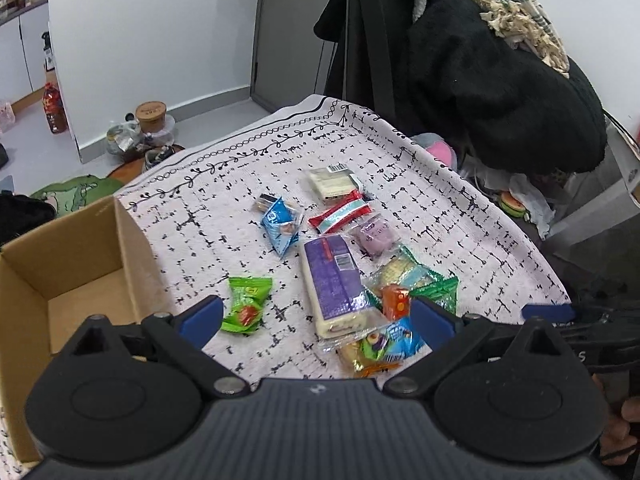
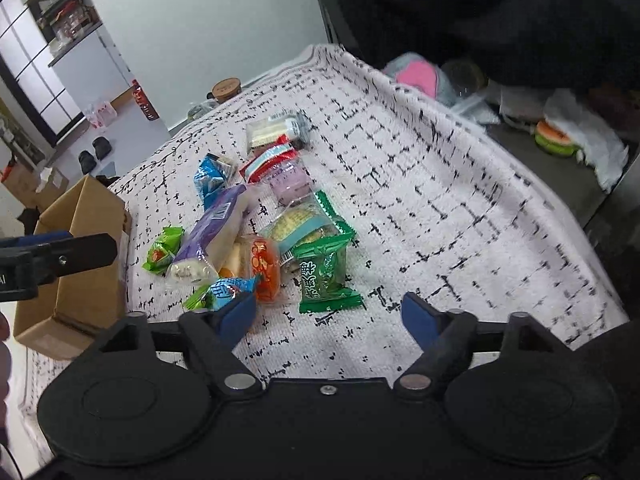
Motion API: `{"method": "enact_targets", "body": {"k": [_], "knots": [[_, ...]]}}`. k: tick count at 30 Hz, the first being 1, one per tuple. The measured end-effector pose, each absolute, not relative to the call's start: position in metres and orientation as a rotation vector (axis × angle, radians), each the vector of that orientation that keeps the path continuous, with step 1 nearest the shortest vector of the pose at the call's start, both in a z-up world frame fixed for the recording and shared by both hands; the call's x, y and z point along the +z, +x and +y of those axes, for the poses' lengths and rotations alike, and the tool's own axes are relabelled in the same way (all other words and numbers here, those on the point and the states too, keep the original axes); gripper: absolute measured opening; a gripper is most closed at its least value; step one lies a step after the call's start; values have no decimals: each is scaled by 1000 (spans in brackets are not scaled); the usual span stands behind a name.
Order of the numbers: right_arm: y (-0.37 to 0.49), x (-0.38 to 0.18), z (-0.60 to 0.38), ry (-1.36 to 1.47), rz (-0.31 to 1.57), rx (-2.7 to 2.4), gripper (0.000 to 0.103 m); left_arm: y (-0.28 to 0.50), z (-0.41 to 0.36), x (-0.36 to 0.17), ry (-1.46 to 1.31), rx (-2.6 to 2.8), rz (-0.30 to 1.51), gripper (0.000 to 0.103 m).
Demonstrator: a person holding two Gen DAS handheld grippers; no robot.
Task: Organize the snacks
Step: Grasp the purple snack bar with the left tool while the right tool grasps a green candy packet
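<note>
Several wrapped snacks lie in a loose pile on the patterned cloth. A long purple cake pack lies in the middle, a light green candy to its left, a blue packet and a red-striped packet farther back. An open brown cardboard box stands at the left, empty as far as visible. My left gripper is open above the near end of the pile. My right gripper is open just short of a dark green packet and an orange snack. The box also shows at the left in the right wrist view.
Black coats hang behind the table's far right. A shelf with clutter and a burger-shaped toy sits to the right below table level. Jars and a bottle stand on the floor at the back left. The other gripper's finger reaches in over the box.
</note>
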State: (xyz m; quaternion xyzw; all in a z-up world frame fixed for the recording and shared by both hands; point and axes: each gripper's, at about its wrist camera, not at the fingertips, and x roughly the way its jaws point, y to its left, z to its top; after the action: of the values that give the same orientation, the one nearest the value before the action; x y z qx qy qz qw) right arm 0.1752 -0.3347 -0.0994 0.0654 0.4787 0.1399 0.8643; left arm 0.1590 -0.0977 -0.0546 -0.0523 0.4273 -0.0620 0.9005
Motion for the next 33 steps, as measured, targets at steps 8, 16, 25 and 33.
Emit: {"method": "enact_targets", "body": {"k": [8, 16, 25, 33], "knots": [[195, -120, -338, 218, 1043, 281, 58, 185, -106, -76, -167, -150, 913, 95], [208, -132, -334, 259, 1026, 312, 53, 207, -109, -106, -231, -139, 980, 90], [216, -142, -331, 256, 1028, 331, 51, 222, -113, -126, -253, -133, 1033, 78], [221, -148, -329, 251, 1058, 333, 33, 224, -107, -135, -315, -108, 1071, 40]]}}
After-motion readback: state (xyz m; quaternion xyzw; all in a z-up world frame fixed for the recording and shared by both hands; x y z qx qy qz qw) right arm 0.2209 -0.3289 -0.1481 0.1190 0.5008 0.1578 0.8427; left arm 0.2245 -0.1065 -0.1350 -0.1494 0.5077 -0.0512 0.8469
